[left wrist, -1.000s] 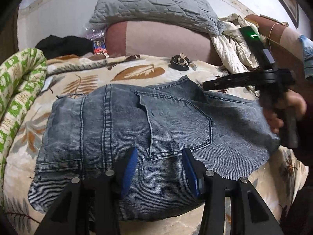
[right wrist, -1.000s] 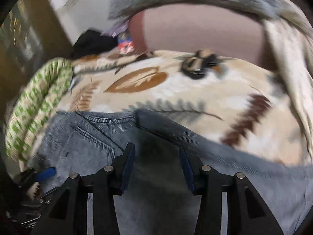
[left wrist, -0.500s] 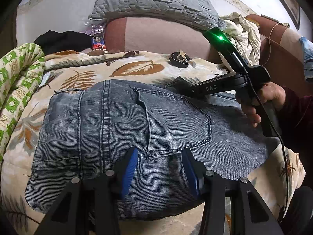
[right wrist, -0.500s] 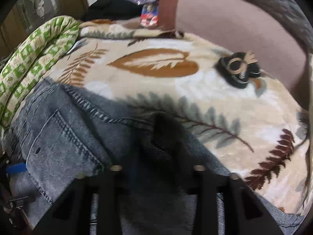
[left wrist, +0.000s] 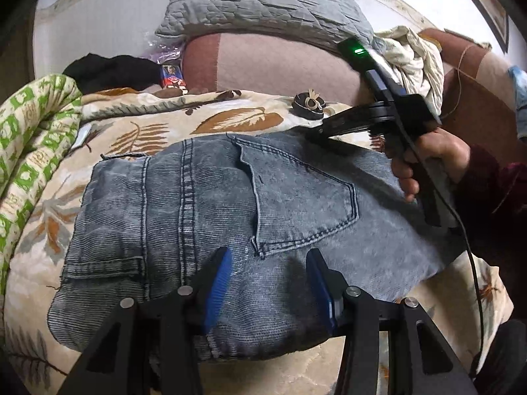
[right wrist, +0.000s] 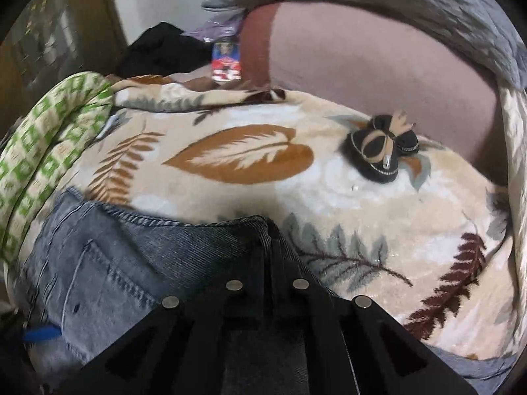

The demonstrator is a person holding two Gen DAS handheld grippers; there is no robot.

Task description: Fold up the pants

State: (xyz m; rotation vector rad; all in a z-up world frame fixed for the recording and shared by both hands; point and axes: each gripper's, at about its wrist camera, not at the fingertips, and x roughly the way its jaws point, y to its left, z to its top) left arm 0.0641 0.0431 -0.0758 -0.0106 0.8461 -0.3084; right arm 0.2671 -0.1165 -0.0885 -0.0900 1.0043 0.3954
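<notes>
Grey-blue jeans [left wrist: 204, 217] lie folded on a leaf-print blanket [left wrist: 230, 121], back pocket up. My left gripper [left wrist: 268, 283] is open, blue pads apart, just above the near part of the jeans. My right gripper [left wrist: 316, 130] is at the far edge of the jeans, hand-held from the right. In the right wrist view the gripper [right wrist: 268, 240] is shut on the far hem of the jeans [right wrist: 131, 263], the fabric bunched at its tips.
A green-and-white quilt [left wrist: 29, 138] is rolled at the left. A small black slipper-like object [right wrist: 382, 151] lies on the blanket behind the jeans. A grey pillow [left wrist: 263, 3], a pink bolster [left wrist: 280, 62] and crumpled cream cloth [left wrist: 415, 56] are at the back.
My right gripper came down onto the far edge of the jeans and shut on the fabric. My left gripper stayed open, nearly still.
</notes>
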